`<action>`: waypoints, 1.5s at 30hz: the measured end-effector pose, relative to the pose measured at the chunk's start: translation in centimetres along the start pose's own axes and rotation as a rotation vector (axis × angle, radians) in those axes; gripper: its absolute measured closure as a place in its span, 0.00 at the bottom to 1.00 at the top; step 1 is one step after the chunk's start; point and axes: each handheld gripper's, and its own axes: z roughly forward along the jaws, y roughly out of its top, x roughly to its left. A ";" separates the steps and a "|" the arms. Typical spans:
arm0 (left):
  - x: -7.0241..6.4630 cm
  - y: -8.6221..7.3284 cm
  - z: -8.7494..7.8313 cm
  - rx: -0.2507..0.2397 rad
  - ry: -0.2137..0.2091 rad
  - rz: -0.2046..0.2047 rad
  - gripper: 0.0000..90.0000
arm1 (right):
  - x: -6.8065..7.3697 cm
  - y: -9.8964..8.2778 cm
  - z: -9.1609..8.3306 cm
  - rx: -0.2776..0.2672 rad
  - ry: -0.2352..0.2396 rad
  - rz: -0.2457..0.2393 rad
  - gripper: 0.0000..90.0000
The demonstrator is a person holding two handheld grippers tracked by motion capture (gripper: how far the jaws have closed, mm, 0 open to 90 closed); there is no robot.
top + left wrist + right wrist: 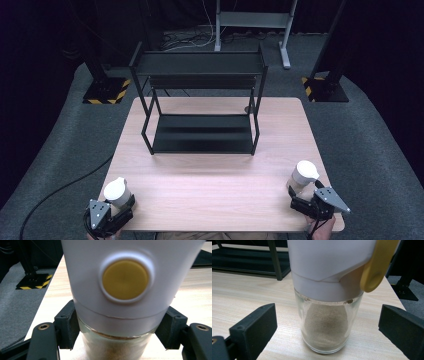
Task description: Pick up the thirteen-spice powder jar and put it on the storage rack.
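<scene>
Two white-capped glass shakers of tan powder stand on the pale wooden desk, at seven and five o'clock. The left claw clamps its shaker at the cap's lower edge; lifting straight up should avoid tipping. The right claw straddles its shaker, jaws wide, touching nothing.

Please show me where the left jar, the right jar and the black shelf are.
left jar (116,191), high view, on its white lid.
right jar (304,173), high view, on its white lid.
black shelf (200,63), high view, on its upper tray.
</scene>
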 end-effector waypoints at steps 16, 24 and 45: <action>-1.1 2.4 0.1 -0.030 -0.046 0.054 0.33 | -0.1 -0.1 0.0 -0.007 0.009 -0.004 0.01; -1.5 4.0 1.0 -0.028 -0.085 0.080 0.33 | -0.1 0.0 0.0 -0.001 0.005 -0.001 0.01; -2.5 5.6 3.4 -0.043 -0.139 0.102 0.33 | -0.2 0.0 0.0 0.001 0.009 -0.002 0.01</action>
